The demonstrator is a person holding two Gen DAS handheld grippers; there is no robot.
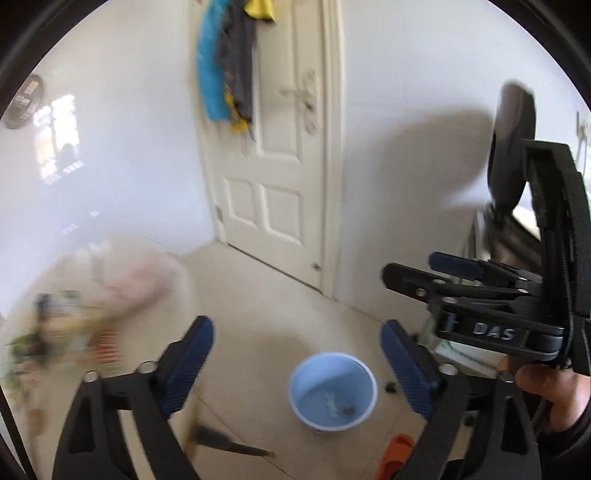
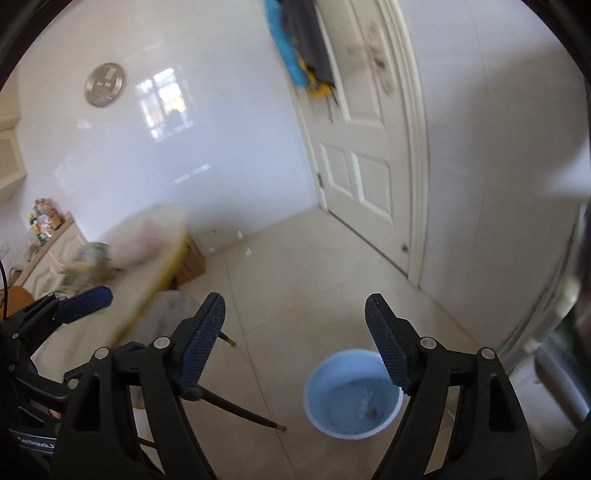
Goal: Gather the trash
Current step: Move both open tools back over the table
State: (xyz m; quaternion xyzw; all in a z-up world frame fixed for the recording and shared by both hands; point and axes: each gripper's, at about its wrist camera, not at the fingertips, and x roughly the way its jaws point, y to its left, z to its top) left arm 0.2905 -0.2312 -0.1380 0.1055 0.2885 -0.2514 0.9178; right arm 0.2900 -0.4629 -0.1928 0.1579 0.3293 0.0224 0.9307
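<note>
Both grippers empty, jaws wide: left gripper [image 1: 297, 363], right gripper [image 2: 295, 338]. I've got them tilted down over the floor so the cams frame the bin [image 1: 333, 391], prob the drop spot. Bin's below and past the tips, not touching; small scraps lie in its bottom. Further back: table [image 2: 162, 236], then door [image 1: 280, 184].

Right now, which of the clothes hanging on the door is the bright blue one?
The blue garment hangs furthest from the door handle, on the hinge side of the white door. Beside it hang a grey one and yellow pieces.
</note>
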